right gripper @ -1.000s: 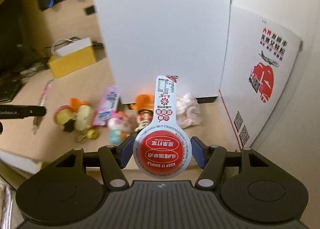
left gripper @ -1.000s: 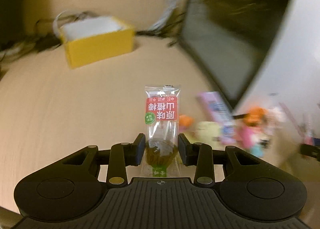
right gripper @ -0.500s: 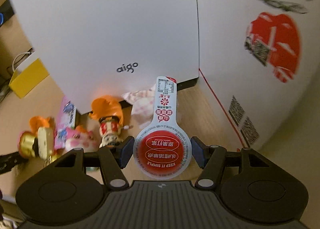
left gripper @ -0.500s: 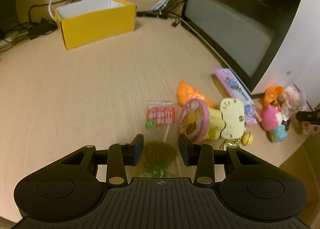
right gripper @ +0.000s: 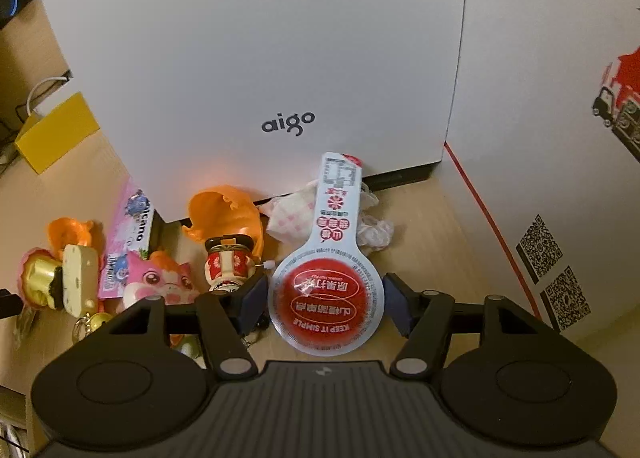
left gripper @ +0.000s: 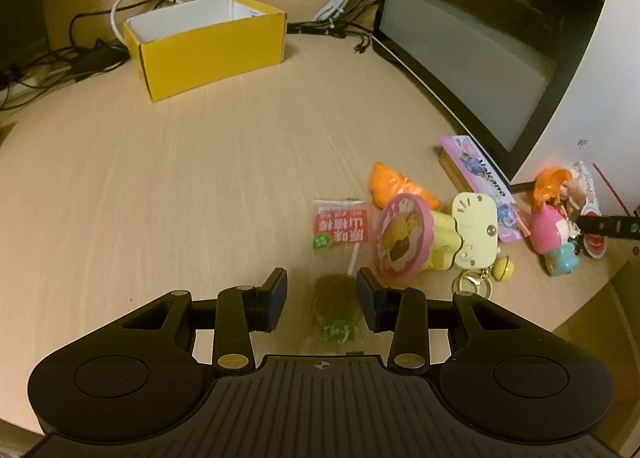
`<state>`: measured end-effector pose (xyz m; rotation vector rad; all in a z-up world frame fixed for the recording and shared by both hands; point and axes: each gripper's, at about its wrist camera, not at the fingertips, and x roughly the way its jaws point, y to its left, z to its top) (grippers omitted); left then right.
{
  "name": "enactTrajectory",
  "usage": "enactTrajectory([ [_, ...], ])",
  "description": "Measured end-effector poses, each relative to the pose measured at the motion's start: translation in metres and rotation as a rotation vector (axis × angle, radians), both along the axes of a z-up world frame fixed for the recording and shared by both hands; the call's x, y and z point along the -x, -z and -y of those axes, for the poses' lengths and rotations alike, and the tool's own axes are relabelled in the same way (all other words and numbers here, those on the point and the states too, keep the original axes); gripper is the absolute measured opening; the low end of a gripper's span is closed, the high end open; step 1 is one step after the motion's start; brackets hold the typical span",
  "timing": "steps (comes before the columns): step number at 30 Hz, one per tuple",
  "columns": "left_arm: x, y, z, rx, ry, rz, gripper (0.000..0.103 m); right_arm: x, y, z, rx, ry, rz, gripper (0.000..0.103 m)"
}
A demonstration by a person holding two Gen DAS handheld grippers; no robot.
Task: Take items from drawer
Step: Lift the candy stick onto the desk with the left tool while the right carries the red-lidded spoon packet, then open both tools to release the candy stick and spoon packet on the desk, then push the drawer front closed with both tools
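A lollipop in a clear wrapper with a red label (left gripper: pixel 339 234) lies flat on the wooden table (left gripper: pixel 160 198). My left gripper (left gripper: pixel 322 298) hangs open over its round brown end, one finger on each side and neither touching it. In the right wrist view my right gripper (right gripper: pixel 325 304) is shut on a round red snack packet with a long white tab (right gripper: pixel 329 298). It holds the packet low over the table in front of a white box marked aigo (right gripper: pixel 260 58). No drawer shows in either view.
Small toys crowd the table by the white box: a pink and yellow keychain toy (left gripper: pixel 440 238), an orange shell (right gripper: pixel 224 214), a pink figure (right gripper: pixel 154 282) and a small doll (right gripper: pixel 230 262). A yellow open box (left gripper: pixel 212 54) and cables sit far back, a dark screen (left gripper: pixel 480 38) right. A printed carton (right gripper: pixel 560 138) walls the right.
My left gripper let go of the lollipop, which now lies on the table, and its fingers have spread wider. My right gripper carried the red packet down closer to the white box.
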<state>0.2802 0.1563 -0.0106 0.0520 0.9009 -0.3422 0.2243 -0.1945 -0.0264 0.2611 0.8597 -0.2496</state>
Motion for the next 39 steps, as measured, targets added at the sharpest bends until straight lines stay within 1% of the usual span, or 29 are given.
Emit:
enactTrajectory([
  [1, 0.001, 0.000, -0.001, -0.003, -0.001, 0.002, 0.042, 0.003, -0.001, 0.001, -0.006, 0.002, 0.015, 0.074],
  [3, 0.004, -0.001, -0.003, 0.000, -0.010, 0.012, 0.042, 0.011, -0.005, 0.003, -0.024, 0.003, 0.050, 0.077],
  [5, 0.009, -0.002, -0.009, 0.012, -0.028, 0.042, 0.042, 0.019, -0.010, 0.004, -0.041, 0.000, 0.086, 0.078],
  [6, 0.012, -0.003, -0.012, 0.022, -0.043, 0.059, 0.042, 0.023, -0.012, 0.003, -0.042, -0.006, 0.103, 0.080],
  [7, 0.014, -0.004, -0.016, 0.030, -0.060, 0.067, 0.042, 0.026, -0.014, 0.001, -0.034, -0.010, 0.115, 0.082],
  [10, 0.018, -0.006, -0.025, 0.071, -0.108, 0.058, 0.042, 0.028, -0.015, -0.006, 0.018, -0.020, 0.130, 0.082],
  [12, 0.020, -0.009, -0.027, 0.070, -0.135, 0.048, 0.042, 0.034, -0.016, -0.012, 0.054, -0.034, 0.131, 0.082],
  [14, 0.027, -0.016, -0.030, 0.085, -0.161, 0.088, 0.042, 0.043, -0.019, -0.018, 0.080, -0.051, 0.163, 0.082],
  [16, 0.038, -0.023, -0.036, 0.110, -0.208, 0.129, 0.042, 0.050, -0.022, -0.025, 0.102, -0.070, 0.224, 0.089],
  [18, 0.057, -0.024, -0.044, 0.127, -0.266, 0.139, 0.042, 0.056, -0.026, -0.032, 0.122, -0.084, 0.281, 0.090],
  [20, 0.079, -0.023, -0.049, 0.119, -0.311, 0.147, 0.042, 0.063, -0.028, -0.038, 0.123, -0.112, 0.302, 0.090],
  [23, 0.114, -0.018, -0.058, 0.119, -0.380, 0.143, 0.042, 0.077, -0.033, -0.043, 0.085, -0.198, 0.300, 0.090],
  [25, 0.134, -0.016, -0.064, 0.117, -0.407, 0.126, 0.042, 0.088, -0.033, -0.050, 0.087, -0.254, 0.278, 0.090],
  [28, 0.164, -0.015, -0.071, 0.115, -0.430, 0.125, 0.041, 0.100, -0.030, -0.062, 0.093, -0.296, 0.268, 0.090],
  [32, 0.207, -0.018, -0.080, 0.123, -0.457, 0.175, 0.041, 0.120, -0.037, -0.084, 0.102, -0.360, 0.299, 0.090],
  [34, 0.231, -0.018, -0.085, 0.127, -0.452, 0.190, 0.041, 0.132, -0.041, -0.099, 0.102, -0.402, 0.316, 0.090],
  [36, 0.255, -0.017, -0.090, 0.130, -0.440, 0.188, 0.041, 0.146, -0.049, -0.118, 0.117, -0.442, 0.342, 0.090],
  [38, 0.282, -0.013, -0.097, 0.130, -0.446, 0.166, 0.041, 0.157, -0.055, -0.141, 0.130, -0.459, 0.367, 0.090],
  [39, 0.295, -0.011, -0.100, 0.136, -0.451, 0.153, 0.041, 0.164, -0.058, -0.153, 0.119, -0.462, 0.372, 0.090],
])
